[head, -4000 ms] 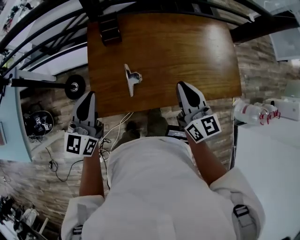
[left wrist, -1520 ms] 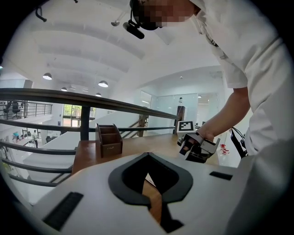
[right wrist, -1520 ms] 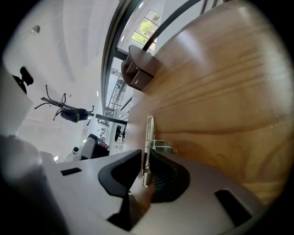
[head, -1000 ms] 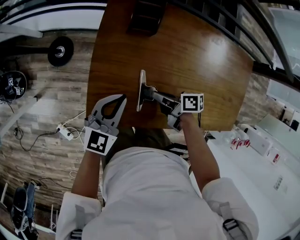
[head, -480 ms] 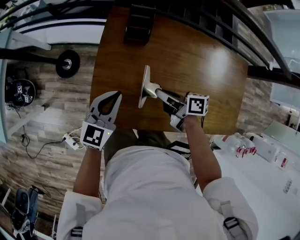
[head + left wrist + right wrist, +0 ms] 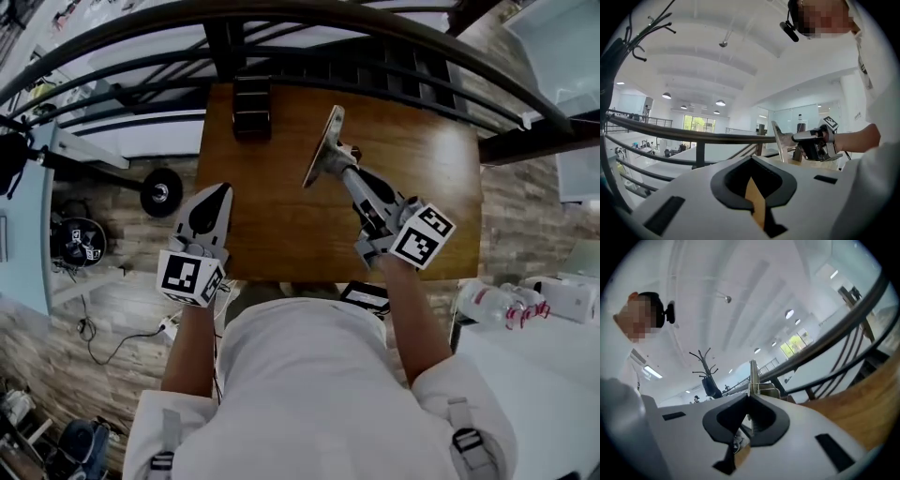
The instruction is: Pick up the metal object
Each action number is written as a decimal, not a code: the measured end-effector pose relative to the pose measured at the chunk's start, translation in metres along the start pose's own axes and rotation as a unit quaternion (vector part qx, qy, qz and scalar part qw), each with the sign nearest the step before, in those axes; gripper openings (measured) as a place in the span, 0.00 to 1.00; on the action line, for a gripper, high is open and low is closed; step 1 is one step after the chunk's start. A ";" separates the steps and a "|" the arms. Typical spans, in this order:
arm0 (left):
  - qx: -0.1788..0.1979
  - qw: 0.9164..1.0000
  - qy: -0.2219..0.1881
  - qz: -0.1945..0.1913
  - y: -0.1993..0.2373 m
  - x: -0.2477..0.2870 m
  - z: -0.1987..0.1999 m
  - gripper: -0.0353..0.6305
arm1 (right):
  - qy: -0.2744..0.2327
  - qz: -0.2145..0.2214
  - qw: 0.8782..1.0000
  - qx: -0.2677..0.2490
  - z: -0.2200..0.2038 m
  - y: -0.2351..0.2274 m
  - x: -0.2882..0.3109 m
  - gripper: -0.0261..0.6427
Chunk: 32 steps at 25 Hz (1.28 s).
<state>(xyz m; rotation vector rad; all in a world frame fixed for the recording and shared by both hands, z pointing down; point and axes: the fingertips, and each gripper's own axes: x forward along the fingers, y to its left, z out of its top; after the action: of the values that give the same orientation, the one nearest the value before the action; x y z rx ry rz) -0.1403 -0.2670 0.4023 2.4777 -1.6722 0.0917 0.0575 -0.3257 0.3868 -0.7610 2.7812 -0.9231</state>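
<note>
Wooden table (image 6: 281,225) beneath metal object (image 6: 323,148) aloft in right gripper (image 6: 351,172), railing (image 6: 693,136) beyond

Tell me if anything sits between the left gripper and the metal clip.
Nothing visible does. The right gripper holds the metal clip above the table; only open air lies between it and the left gripper.

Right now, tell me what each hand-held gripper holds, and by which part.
The right hand-held gripper grips the metal clip by its lever tab; the left hand-held gripper holds nothing.
</note>
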 end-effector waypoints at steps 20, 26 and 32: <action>0.044 0.994 -0.082 -0.052 -0.118 0.038 0.118 0.07 | -0.203 -0.154 0.909 -0.331 0.153 0.023 -0.187 0.08; 0.042 0.993 -0.091 -0.056 -0.141 0.048 0.116 0.07 | -0.180 -0.190 0.895 -0.360 0.148 0.002 -0.210 0.08; 0.039 0.994 -0.090 -0.055 -0.157 0.058 0.107 0.07 | -0.169 -0.189 0.903 -0.347 0.140 -0.022 -0.215 0.08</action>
<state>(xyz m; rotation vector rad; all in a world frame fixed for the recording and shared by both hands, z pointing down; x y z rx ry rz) 0.0234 -0.2795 0.2901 2.7019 -1.6217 -0.0837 0.2897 -0.3083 0.2759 -1.4257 2.6515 0.2265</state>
